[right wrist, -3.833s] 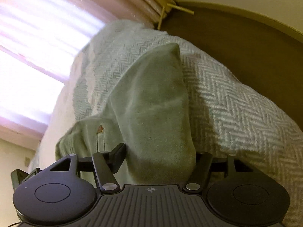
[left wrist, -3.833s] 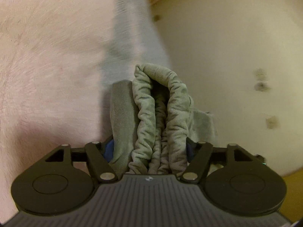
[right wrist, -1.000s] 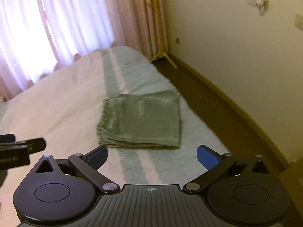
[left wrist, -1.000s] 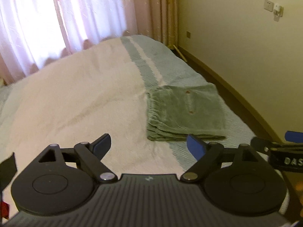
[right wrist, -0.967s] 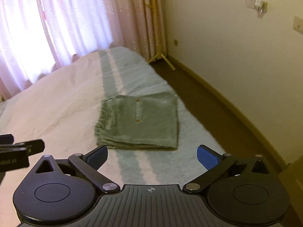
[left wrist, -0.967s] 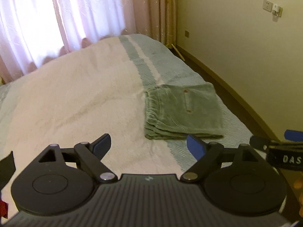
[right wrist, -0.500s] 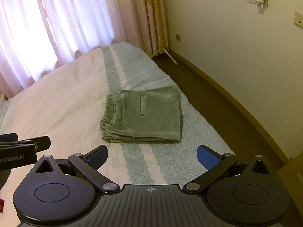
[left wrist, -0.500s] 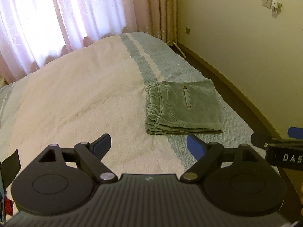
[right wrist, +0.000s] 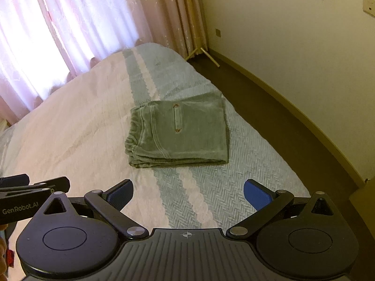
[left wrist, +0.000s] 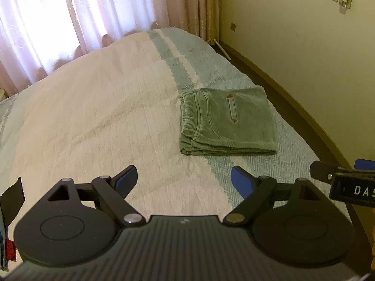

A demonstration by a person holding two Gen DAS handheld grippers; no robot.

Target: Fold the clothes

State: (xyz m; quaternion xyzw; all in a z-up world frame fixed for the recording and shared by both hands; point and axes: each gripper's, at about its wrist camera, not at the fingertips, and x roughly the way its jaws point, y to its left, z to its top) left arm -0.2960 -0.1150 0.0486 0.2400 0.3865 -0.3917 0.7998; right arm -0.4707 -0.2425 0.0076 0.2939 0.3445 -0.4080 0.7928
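A soft sage-green velvety garment [right wrist: 180, 131] is seen folded into a flat, layered rectangle on the pale quilted bedspread [left wrist: 98, 117], at about one o'clock in the left wrist view. It is judged light, limp and non-slippery; stacked edges near the elastic waistband [right wrist: 132, 140] would be best pinched together. The left gripper [left wrist: 184, 179] and right gripper [right wrist: 188, 193] are held spread apart and empty, well short of it.

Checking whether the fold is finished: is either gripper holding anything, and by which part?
Nothing is held. The left gripper and right gripper are open, clear of the folded green garment.
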